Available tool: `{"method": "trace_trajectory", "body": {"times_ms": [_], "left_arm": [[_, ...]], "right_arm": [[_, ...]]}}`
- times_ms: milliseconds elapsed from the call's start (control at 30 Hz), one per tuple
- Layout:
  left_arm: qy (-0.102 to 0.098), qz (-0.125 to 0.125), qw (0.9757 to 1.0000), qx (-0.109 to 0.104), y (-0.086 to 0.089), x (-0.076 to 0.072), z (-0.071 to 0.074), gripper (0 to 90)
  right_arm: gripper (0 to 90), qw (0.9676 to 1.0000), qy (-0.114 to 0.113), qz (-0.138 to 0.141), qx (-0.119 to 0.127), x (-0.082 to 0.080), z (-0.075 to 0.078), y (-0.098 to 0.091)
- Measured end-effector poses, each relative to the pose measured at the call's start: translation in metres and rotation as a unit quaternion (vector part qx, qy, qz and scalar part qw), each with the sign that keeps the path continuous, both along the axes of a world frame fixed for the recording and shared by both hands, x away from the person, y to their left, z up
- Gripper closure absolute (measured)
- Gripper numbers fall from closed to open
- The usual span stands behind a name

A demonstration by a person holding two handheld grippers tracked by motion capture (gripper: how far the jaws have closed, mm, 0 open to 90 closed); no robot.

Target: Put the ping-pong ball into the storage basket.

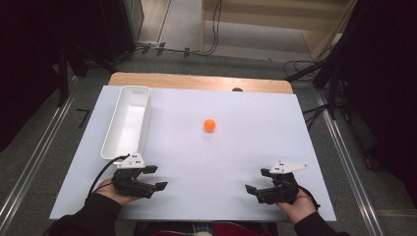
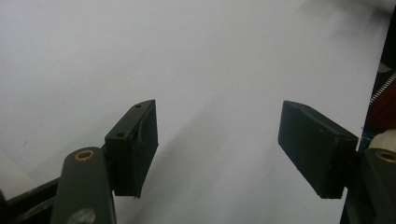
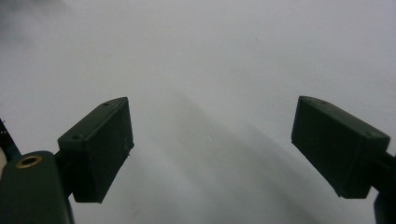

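Left gripper point(image 1: 156, 177): jaws spread apart with nothing between them; it rests low at the near edge of the white table point(image 1: 236, 157), pointing toward the right gripper.
Right gripper point(image 1: 256, 184): jaws also spread wide and empty; it points back toward the left one.
Orange ball point(image 1: 210, 125): it lies free on the table, well ahead of both grippers, about midway between them, a little nearer to the right one.
White tray point(image 1: 114, 135): long and empty, just ahead of the left gripper, its near end almost beside the grey plate of that gripper.
Risk, rolling: I judge the ball will roll away if one jaw touches it before the other, because the surface is smooth and flat.
Risk, squeeze: a round ball can pop out if the pads close off its middle.
Risk, tray: the left gripper may knock the tray's near end when it moves forward.
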State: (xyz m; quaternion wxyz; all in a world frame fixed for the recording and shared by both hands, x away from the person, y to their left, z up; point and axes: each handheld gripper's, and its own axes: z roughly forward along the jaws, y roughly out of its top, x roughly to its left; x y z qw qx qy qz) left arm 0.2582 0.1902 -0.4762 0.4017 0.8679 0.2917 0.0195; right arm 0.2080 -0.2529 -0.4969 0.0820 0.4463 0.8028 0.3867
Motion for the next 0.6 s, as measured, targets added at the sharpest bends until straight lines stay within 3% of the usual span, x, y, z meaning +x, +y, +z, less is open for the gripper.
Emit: {"method": "trace_trajectory", "body": {"times_ms": [600], "left_arm": [[-0.001, -0.001, 1.0, 0.006, 0.0005, 0.0004, -0.0007, 28.9]], "right_arm": [[11.5, 0.9999, -0.006, 0.012, -0.004, -0.0036, 0.0008, 0.0033]]}}
